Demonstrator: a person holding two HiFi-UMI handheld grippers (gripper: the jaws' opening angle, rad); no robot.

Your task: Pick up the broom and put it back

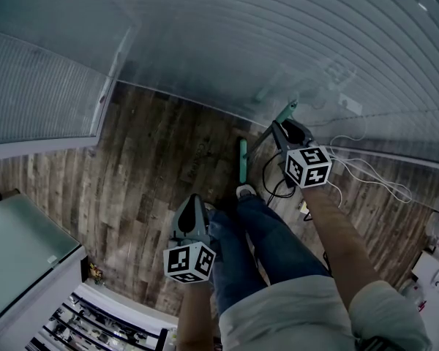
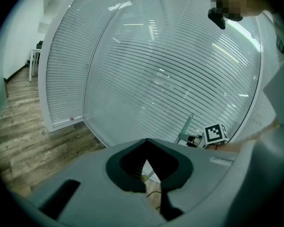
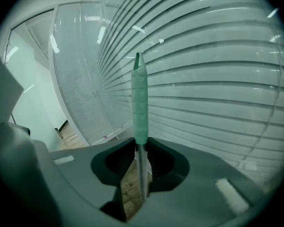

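Tongs: right tongs clamp the broom at its metal shaft, green grip standing above them | left tongs — tips together, nothing between | broom head on the wooden floor — beside the person's shoe, near the striped glass wall

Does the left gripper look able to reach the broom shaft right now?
Probably yes: the left gripper holds nothing, and the broom shaft below the right gripper is bare, with only floor between.
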